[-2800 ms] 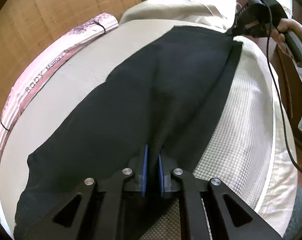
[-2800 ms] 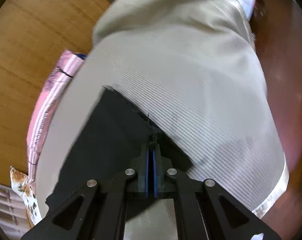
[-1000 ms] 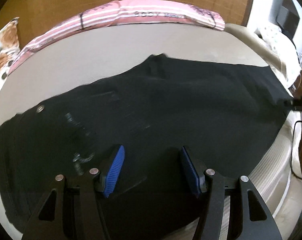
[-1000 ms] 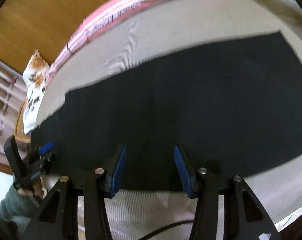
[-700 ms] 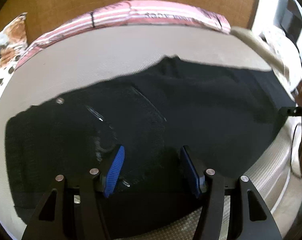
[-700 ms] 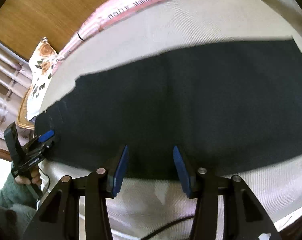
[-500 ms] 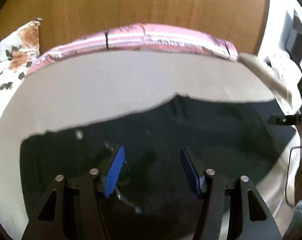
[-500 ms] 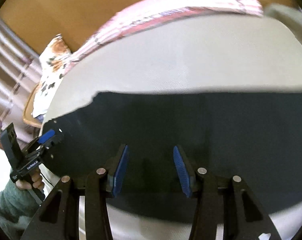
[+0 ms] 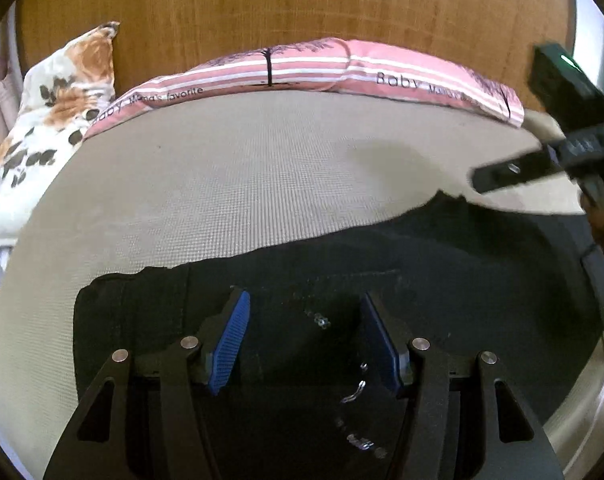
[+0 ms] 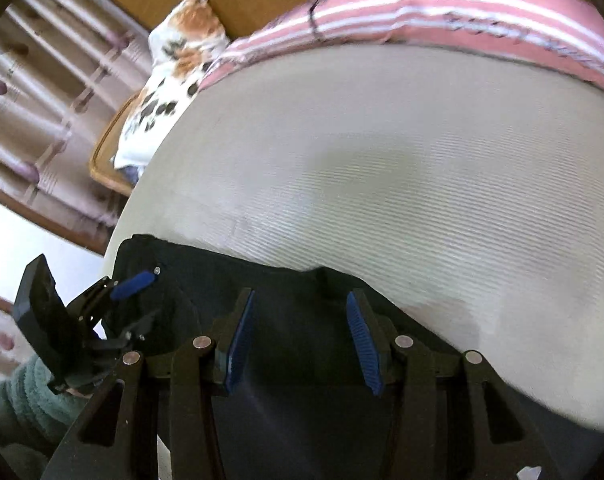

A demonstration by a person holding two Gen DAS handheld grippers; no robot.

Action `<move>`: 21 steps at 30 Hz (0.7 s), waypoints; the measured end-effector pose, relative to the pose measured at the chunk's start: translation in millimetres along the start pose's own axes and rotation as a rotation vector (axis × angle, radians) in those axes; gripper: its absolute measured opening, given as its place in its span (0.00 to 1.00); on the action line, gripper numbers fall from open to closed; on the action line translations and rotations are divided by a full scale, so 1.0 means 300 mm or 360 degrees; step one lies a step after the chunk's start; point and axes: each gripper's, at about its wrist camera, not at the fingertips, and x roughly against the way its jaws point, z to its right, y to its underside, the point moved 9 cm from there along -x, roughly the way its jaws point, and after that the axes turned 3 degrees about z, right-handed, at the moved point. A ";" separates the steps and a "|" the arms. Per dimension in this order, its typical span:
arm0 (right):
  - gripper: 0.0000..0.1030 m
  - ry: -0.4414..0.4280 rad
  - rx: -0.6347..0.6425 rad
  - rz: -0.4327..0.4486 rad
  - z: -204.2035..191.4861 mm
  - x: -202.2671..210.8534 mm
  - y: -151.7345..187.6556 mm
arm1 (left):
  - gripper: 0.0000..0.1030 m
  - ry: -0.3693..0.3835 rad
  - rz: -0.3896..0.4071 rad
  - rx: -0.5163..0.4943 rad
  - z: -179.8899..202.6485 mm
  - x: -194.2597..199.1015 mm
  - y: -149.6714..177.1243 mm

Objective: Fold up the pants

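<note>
Black pants [image 9: 442, 264] lie flat on the beige bed cover [image 9: 241, 168], filling the lower part of the left wrist view. My left gripper [image 9: 304, 300] hovers open over the end with the metal fastenings [image 9: 322, 322], nothing between its blue pads. In the right wrist view the pants [image 10: 297, 320] lie under my right gripper [image 10: 300, 294], which is open too and holds nothing. The right gripper [image 9: 514, 170] also shows at the right edge above the pants' far edge. The left gripper [image 10: 141, 300] shows at the lower left, open over the pants' corner.
A pink striped pillow [image 9: 342, 68] and a floral pillow [image 9: 49, 120] lie along the wooden headboard [image 9: 302, 0]. A teal sleeve [image 10: 29, 396] is at the lower left. Curtains [image 10: 33, 100] and a wooden edge [image 10: 105, 160] lie beyond the bed's left side.
Both grippers, shut on the pants' fabric in the earliest frames, now stand open. Both views have swung up toward the headboard. The right gripper has swept along the pants toward the left gripper.
</note>
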 end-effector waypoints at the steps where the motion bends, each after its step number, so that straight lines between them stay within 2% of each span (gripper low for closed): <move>1: 0.44 -0.0010 0.0005 -0.0047 0.001 -0.033 0.001 | 0.57 -0.0002 -0.0002 -0.0009 0.000 -0.002 0.005; 2: 0.43 -0.0004 0.0010 -0.0078 0.005 -0.057 0.002 | 0.57 -0.0001 0.0000 -0.0012 0.001 -0.001 0.010; 4: 0.36 -0.0035 0.0021 -0.0121 0.003 -0.086 0.006 | 0.57 0.0001 -0.0002 -0.0020 0.002 -0.004 0.015; 5: 0.22 -0.0063 0.0020 -0.0150 -0.003 -0.097 0.010 | 0.57 0.0005 -0.0002 -0.0021 0.000 -0.004 0.017; 9: 0.10 -0.0071 0.0000 -0.0053 -0.001 -0.071 -0.029 | 0.57 0.0040 -0.0003 0.0000 -0.006 -0.003 0.020; 14: 0.08 0.0092 0.0003 -0.0023 0.032 -0.158 -0.026 | 0.57 0.0034 0.0005 -0.0011 -0.004 -0.009 0.024; 17: 0.09 0.0074 -0.0046 0.0023 0.041 -0.158 -0.033 | 0.57 0.0004 0.0004 -0.0052 0.004 -0.013 0.025; 19: 0.15 0.0077 -0.0034 0.0044 0.034 -0.144 -0.033 | 0.57 -0.0007 -0.0013 -0.0053 0.004 -0.014 0.018; 21: 0.33 0.0077 -0.0071 0.0062 0.027 -0.112 -0.035 | 0.57 -0.0022 -0.0033 -0.0025 0.010 -0.002 -0.001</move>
